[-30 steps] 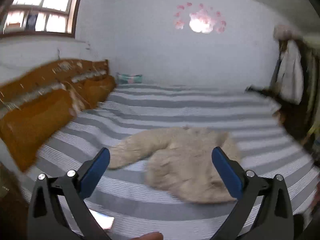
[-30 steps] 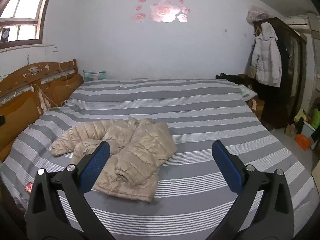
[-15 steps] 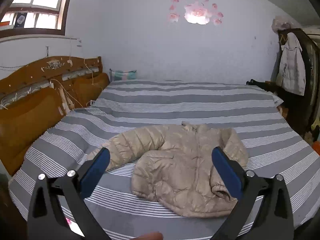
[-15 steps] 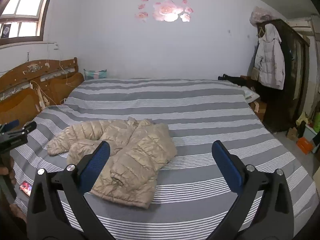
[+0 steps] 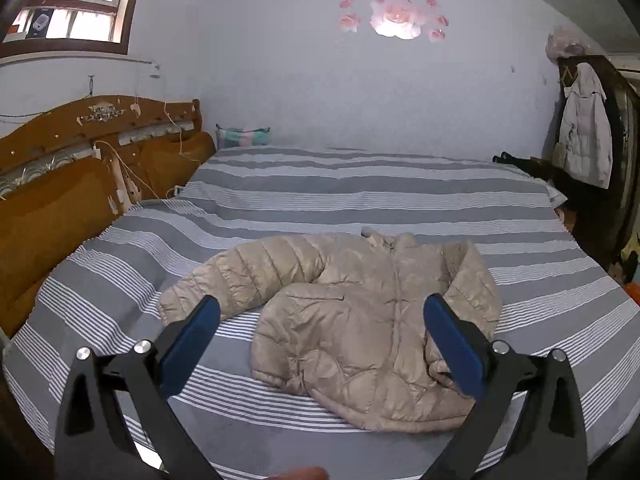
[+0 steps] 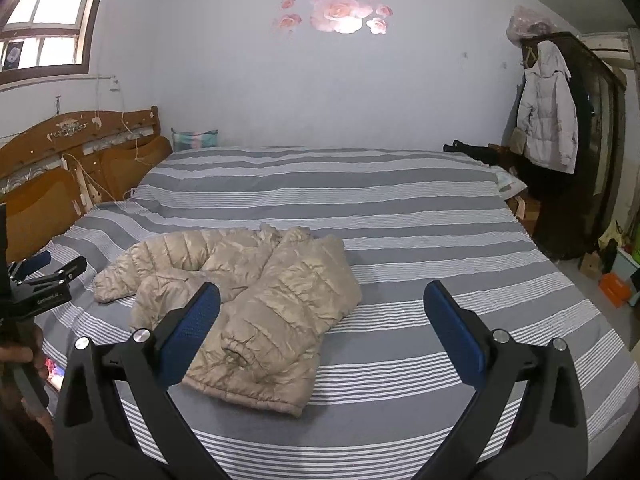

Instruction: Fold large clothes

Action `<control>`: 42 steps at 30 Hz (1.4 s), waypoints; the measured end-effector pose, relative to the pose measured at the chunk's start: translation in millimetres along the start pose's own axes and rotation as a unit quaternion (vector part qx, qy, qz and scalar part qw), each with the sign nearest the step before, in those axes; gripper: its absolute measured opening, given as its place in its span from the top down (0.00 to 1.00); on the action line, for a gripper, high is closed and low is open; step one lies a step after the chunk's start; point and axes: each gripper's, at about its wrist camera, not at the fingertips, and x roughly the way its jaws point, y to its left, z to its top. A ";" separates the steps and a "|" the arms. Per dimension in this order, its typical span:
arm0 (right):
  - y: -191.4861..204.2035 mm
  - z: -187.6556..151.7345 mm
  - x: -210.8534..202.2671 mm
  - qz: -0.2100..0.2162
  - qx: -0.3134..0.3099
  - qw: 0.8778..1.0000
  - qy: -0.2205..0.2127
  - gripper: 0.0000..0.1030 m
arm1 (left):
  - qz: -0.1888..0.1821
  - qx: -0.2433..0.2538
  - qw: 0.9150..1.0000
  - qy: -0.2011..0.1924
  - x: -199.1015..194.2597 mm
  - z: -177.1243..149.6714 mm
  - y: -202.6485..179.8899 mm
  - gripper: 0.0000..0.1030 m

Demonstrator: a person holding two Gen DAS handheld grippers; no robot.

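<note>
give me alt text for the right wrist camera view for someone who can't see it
A beige puffer jacket lies crumpled on a grey striped bed, one sleeve stretched toward the wooden headboard. The open right tongs frame the foreground, holding nothing.

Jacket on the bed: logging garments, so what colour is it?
Beige, quilted jacket; clearest in the left wrist view.

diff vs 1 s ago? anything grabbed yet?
Nothing grabbed. The left gripper swung right to face the beige puffer jacket and has entered the right wrist view at its left edge. The right gripper barely shifted. Both stay open; the jacket lies unmoved on the striped bed.
</note>
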 end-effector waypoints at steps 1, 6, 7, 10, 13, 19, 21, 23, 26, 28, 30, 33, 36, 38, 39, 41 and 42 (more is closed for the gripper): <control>0.0 0.3 -0.2 0.001 -0.001 1.000 0.001 0.03 | -0.001 0.002 1.000 0.000 1.2 -1.3 -0.5 0.01; 2.4 2.1 -0.1 0.003 -0.014 1.000 0.001 0.03 | -0.006 -0.005 1.000 0.008 13.0 -3.8 -7.0 0.01; 3.0 1.8 1.0 0.004 -0.015 1.000 0.002 0.03 | -0.006 0.001 1.000 0.007 13.8 -3.9 -9.7 0.01; 6.6 0.3 4.1 0.009 -0.022 1.000 0.003 0.03 | -0.009 0.004 1.000 0.007 18.3 -4.5 -12.9 0.01; 11.1 -2.9 7.4 0.014 -0.027 1.000 0.002 0.03 | -0.010 -0.001 1.000 0.011 24.2 -4.4 -12.7 0.01; 12.3 -4.3 18.4 0.013 -0.023 1.000 0.011 0.03 | 0.000 -0.001 1.000 0.020 31.4 -6.6 -2.7 0.01; 12.0 -4.1 19.0 0.016 -0.018 1.000 0.010 0.03 | 0.003 0.001 1.000 0.018 29.6 -7.3 1.9 0.01; 13.1 -5.3 21.1 0.016 -0.022 1.000 0.013 0.03 | 0.011 -0.004 1.000 0.027 29.9 -8.3 8.5 0.01; 13.5 -7.1 26.2 0.017 -0.022 0.999 0.018 0.03 | 0.014 -0.007 0.999 0.031 23.3 -10.4 18.9 0.01; 13.4 -8.5 31.1 0.016 -0.019 0.999 0.022 0.03 | 0.018 -0.004 0.999 0.032 19.2 -11.5 21.3 0.01; 12.0 -9.7 35.9 0.013 -0.019 0.999 0.027 0.03 | 0.018 0.003 0.999 0.027 12.1 -13.5 22.7 0.01; 8.6 -11.6 39.5 0.008 -0.013 0.999 0.033 0.03 | 0.024 0.011 0.999 0.027 9.3 -14.4 20.4 0.01; 7.0 -14.0 37.9 0.005 -0.006 0.999 0.034 0.03 | 0.020 0.009 0.999 0.032 9.6 -13.7 18.8 0.01; 7.4 -14.5 35.1 0.004 -0.010 0.999 0.032 0.03 | 0.015 0.010 0.999 0.028 4.7 -15.8 19.3 0.01; 8.0 -13.0 35.0 0.004 -0.011 0.999 0.031 0.03 | 0.019 0.011 0.999 0.027 2.1 -17.3 20.5 0.01; 8.3 -11.9 32.0 0.007 -0.011 1.000 0.027 0.03 | 0.021 0.009 0.999 0.024 -3.6 -20.2 25.5 0.01; 8.3 -11.0 28.9 0.008 -0.011 1.000 0.023 0.03 | 0.021 0.008 0.999 0.023 -5.8 -21.9 27.0 0.01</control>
